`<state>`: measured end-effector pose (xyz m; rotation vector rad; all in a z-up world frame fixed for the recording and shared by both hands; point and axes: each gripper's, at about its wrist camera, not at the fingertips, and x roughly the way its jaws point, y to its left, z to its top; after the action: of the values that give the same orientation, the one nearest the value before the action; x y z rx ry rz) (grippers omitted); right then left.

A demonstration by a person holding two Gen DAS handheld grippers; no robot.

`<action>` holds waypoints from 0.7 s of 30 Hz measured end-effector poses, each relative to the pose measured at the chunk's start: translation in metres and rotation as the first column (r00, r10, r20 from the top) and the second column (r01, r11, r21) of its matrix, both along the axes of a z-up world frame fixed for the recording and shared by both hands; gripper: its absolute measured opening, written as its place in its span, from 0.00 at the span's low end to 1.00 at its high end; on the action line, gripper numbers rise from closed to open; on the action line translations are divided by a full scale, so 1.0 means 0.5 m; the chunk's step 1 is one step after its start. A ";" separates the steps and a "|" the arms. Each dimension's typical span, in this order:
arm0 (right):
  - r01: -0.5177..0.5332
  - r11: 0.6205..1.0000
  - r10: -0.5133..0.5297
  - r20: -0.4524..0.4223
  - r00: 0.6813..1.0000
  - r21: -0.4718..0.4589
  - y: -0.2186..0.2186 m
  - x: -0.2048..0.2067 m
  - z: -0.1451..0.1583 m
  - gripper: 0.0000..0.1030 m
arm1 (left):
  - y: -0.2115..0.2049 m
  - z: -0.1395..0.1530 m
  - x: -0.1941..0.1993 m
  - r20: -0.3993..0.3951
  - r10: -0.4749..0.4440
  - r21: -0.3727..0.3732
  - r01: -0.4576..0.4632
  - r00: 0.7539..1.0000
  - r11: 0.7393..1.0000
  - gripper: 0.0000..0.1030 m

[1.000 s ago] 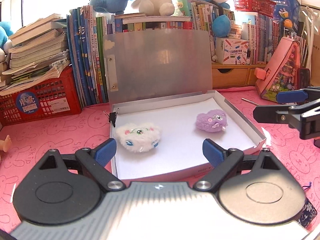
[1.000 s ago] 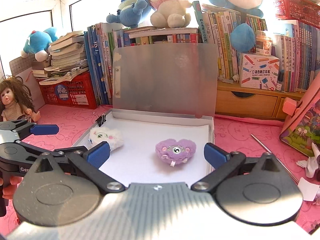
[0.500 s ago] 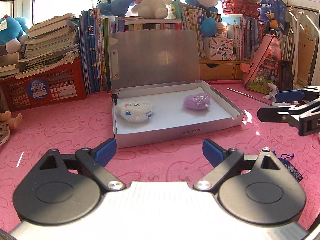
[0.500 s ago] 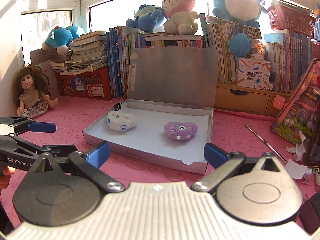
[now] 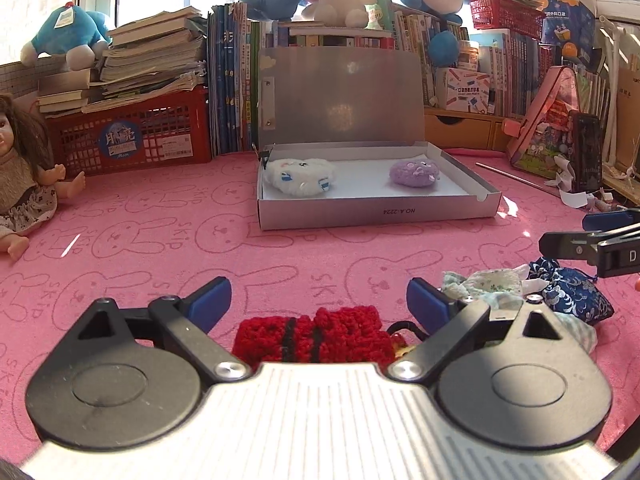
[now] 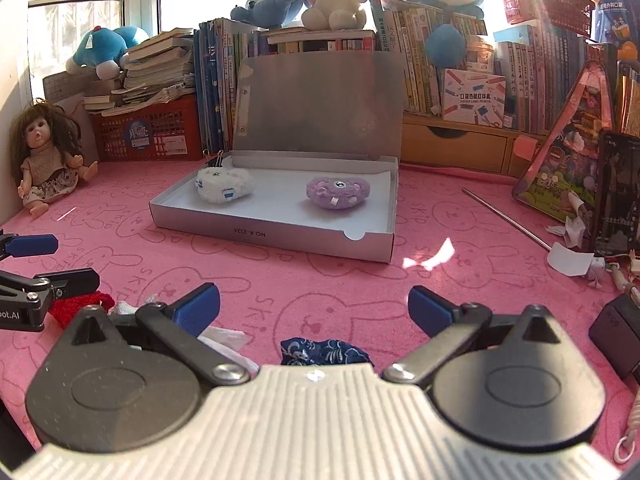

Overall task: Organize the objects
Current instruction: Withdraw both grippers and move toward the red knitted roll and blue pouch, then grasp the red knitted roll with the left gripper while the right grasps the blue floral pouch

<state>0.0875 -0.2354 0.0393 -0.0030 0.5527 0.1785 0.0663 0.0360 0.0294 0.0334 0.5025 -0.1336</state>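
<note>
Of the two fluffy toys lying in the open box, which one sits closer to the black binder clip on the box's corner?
The white fluffy toy, at the box's left end beside the binder clip; the purple fluffy toy lies toward the right end.

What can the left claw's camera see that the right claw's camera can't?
Only the left camera shows the whole top of the red knitted pouch, lying between the open left claw tips, and the green-patterned cloth bundle.

Only the right camera shows the white paper scrap at the end of the metal rod, and a dark box at the right edge.

Both show the open grey box with the white plush and purple plush inside, the doll, and the dark blue pouch under the open right claw.
</note>
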 end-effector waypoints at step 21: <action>0.175 0.985 -0.175 0.002 0.985 0.002 -0.021 -0.065 -0.064 1.00 | -0.003 -0.052 -0.009 -0.038 0.087 0.011 -0.087 0.995 0.996 0.94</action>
<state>0.0549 -0.2461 0.0072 0.0466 0.5479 0.0076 0.0616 0.0347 0.0032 0.0179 0.5419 -0.0465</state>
